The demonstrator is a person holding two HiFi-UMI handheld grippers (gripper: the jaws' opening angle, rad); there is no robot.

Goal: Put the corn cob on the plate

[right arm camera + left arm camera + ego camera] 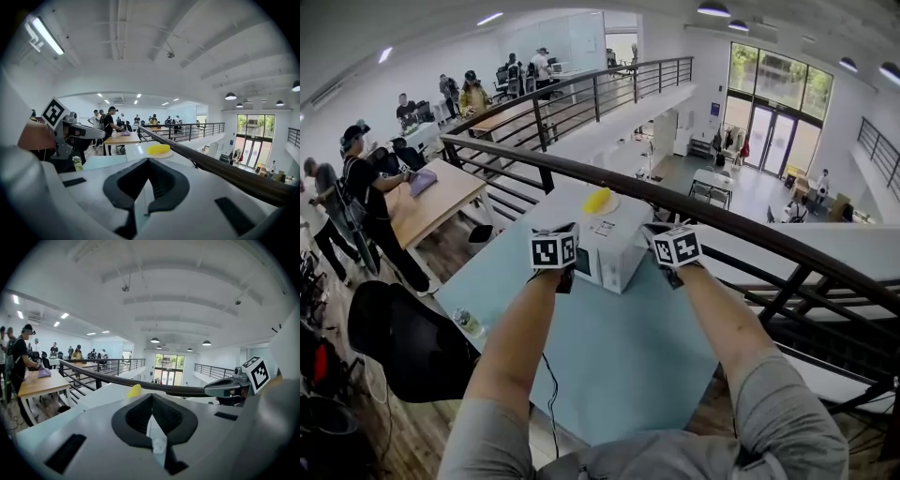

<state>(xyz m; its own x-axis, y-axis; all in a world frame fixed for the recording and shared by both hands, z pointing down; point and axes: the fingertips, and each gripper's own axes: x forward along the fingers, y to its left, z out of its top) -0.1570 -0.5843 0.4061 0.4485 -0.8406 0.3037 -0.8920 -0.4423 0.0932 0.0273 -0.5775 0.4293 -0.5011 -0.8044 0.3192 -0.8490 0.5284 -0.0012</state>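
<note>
A yellow corn cob (597, 199) lies on a pale plate (609, 206) at the far end of a white box-shaped appliance (614, 251) on the light blue table (609, 366). The right gripper view shows the cob (158, 149) on the plate (163, 155) ahead. In the left gripper view only the cob's yellow tip (134, 390) shows. My left gripper (565, 274) is at the appliance's near left corner, jaws shut and empty (151, 401). My right gripper (673, 272) is at the near right corner; its dark pads meet (147, 161) with nothing between them.
A black railing (722, 217) runs behind the table, with a drop to the lower floor beyond. A small bottle (469, 323) stands at the table's left edge by a black chair (403, 347). Several people stand round a wooden table (436, 199) on the left.
</note>
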